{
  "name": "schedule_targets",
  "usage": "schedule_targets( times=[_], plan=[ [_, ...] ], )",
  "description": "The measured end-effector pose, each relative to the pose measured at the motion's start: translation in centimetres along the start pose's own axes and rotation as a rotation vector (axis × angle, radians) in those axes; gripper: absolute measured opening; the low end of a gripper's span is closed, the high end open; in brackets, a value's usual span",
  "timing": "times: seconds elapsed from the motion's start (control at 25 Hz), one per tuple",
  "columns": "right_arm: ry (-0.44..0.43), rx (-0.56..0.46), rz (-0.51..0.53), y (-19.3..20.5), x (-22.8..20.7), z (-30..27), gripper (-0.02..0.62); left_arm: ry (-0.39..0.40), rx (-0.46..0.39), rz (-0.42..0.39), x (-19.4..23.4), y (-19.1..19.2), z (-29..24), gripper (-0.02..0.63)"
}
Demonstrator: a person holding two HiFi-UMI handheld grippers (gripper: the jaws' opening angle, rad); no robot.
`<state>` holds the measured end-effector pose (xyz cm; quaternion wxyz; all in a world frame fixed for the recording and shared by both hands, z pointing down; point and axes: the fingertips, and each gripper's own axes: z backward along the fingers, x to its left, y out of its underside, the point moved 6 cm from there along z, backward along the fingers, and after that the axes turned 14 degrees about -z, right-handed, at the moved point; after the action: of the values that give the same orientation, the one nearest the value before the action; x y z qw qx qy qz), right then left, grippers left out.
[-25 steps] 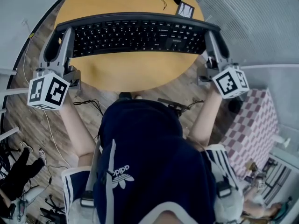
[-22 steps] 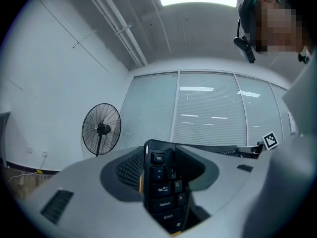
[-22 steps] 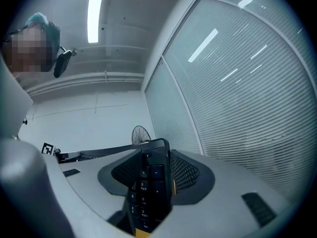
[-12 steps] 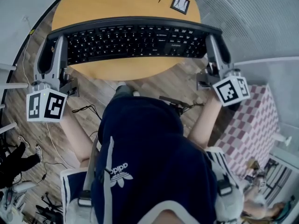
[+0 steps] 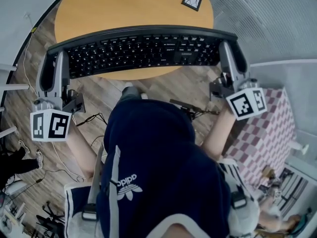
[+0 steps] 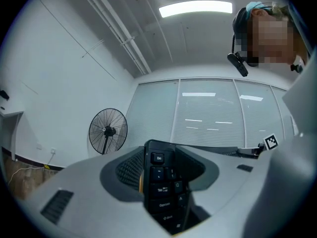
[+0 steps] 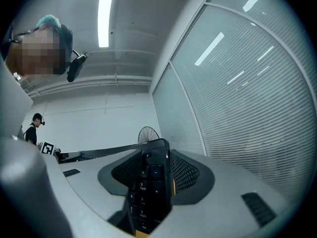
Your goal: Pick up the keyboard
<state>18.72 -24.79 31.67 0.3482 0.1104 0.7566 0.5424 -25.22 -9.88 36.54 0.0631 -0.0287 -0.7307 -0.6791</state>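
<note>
Holding: keyboard (image 5: pixel 143 51) carried end to end, roughly level, keys up, over the near edge of the round table (image 5: pixel 124 9) and partly over the wooden floor (image 5: pixel 163 86); judged already lifted off the tabletop.
Left gripper (image 5: pixel 52 61): clamped on the keyboard's left end, with the Esc and Tab keys wedged between the ribbed pads (image 6: pixel 126 170); taken at the very tip, probably for the widest possible hold.
Right gripper (image 5: pixel 233 53): closed on the right end, number-pad keys between the jaws; mirrors the left, likely to share the weight and stop the long board tipping.
Reason for two ends: board judged too long and thin for one clamp to hold flat.
Far side of table: small marker card (image 5: pixel 191 0), well apart from the keyboard.
Risk: unequal height between the two grippers could twist the board or let an end slip.
</note>
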Motion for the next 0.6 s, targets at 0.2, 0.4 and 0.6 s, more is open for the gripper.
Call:
schedule_targets(
  times=[0.2, 0.4, 0.6],
  plan=[
    [-0.001, -0.01, 0.009, -0.04, 0.03, 0.01, 0.175, 0.01, -0.002, 0.002, 0.0, 0.05, -0.16, 0.195],
    [0.005, -0.009, -0.011, 0.33, -0.32, 0.17, 0.175, 0.016, -0.003, -0.008, 0.0, -0.16, -0.25, 0.195],
    [0.003, -0.012, -0.017, 0.5, -0.46, 0.16, 0.175, 0.014, -0.001, -0.012, -0.07, -0.3, -0.31, 0.195]
  ],
)
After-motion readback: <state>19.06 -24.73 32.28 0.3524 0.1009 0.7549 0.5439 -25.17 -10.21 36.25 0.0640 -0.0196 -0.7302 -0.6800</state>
